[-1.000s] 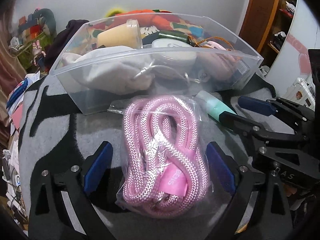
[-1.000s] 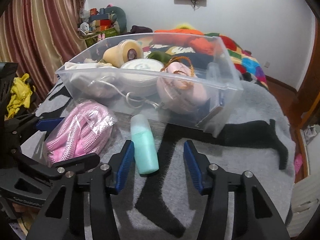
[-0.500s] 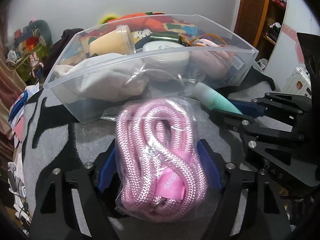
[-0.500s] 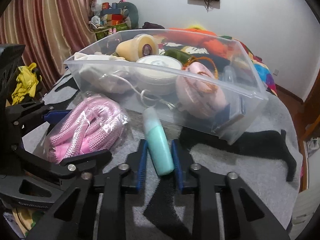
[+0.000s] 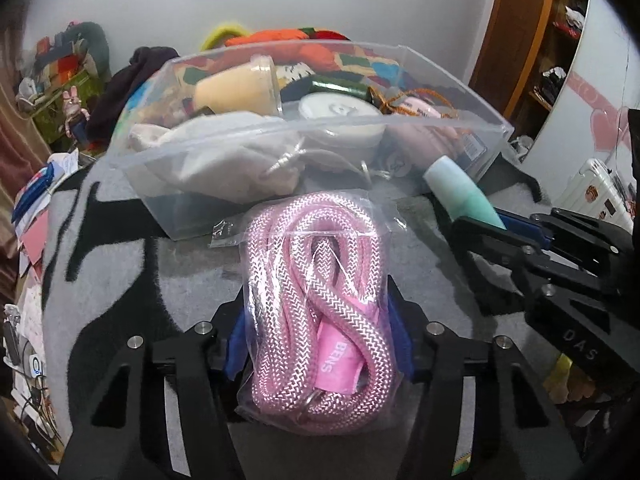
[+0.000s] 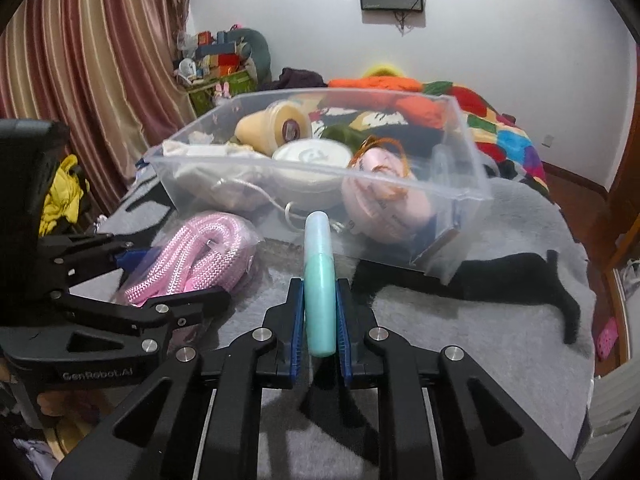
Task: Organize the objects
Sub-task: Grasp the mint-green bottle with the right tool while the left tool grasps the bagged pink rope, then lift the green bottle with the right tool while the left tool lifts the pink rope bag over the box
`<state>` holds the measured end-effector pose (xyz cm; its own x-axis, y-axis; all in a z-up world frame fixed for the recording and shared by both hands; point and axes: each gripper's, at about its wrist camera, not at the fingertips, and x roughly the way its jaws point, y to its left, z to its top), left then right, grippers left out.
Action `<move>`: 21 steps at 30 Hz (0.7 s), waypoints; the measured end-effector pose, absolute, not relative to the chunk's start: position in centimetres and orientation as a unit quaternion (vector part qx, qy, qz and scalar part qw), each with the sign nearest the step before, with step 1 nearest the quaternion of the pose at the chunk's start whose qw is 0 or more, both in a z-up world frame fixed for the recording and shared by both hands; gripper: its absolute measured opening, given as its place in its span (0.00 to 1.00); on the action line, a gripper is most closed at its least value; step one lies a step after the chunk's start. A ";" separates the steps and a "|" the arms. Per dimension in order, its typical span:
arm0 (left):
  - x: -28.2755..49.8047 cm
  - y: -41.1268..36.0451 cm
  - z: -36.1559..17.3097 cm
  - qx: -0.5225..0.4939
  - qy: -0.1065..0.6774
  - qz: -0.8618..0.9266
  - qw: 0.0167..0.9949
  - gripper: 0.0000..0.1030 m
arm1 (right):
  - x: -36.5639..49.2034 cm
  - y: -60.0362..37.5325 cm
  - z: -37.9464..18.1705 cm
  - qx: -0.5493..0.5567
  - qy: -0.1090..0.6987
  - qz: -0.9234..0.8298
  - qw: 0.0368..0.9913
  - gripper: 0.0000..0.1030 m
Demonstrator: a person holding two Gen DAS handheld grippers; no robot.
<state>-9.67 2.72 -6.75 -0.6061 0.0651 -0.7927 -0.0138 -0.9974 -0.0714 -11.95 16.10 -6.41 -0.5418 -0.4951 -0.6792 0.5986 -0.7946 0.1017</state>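
My left claw (image 5: 318,344) is closing around the bagged pink rope (image 5: 316,312) at lower centre of its frame, blue pads pressing the bag's sides. My right claw (image 6: 320,320) is clamped on the mint bottle (image 6: 319,280), bottom centre, just before the clear bin (image 6: 460,196).

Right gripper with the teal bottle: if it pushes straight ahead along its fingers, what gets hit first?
Most likely the near wall of the clear bin. The right gripper is shut on the teal bottle, whose cap points at that wall. Depth is unclear, so the gap can't be judged.
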 end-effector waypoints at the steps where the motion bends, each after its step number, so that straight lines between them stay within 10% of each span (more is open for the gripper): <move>1: -9.4 2.7 -6.4 -0.438 -0.028 0.899 0.018 0.55 | -11.8 16.2 -6.2 0.361 0.068 -0.877 0.312 0.13; 21: -7.5 1.5 -0.8 -0.351 -0.038 0.936 0.000 0.55 | -11.0 17.3 -1.5 0.305 0.039 -0.899 0.311 0.13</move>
<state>-7.52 1.49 -0.76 -0.7540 0.0266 -0.6564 0.0268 -0.9971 -0.0713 -10.98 17.30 -1.55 -0.6197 -0.5364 -0.5730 0.5834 -0.8031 0.1208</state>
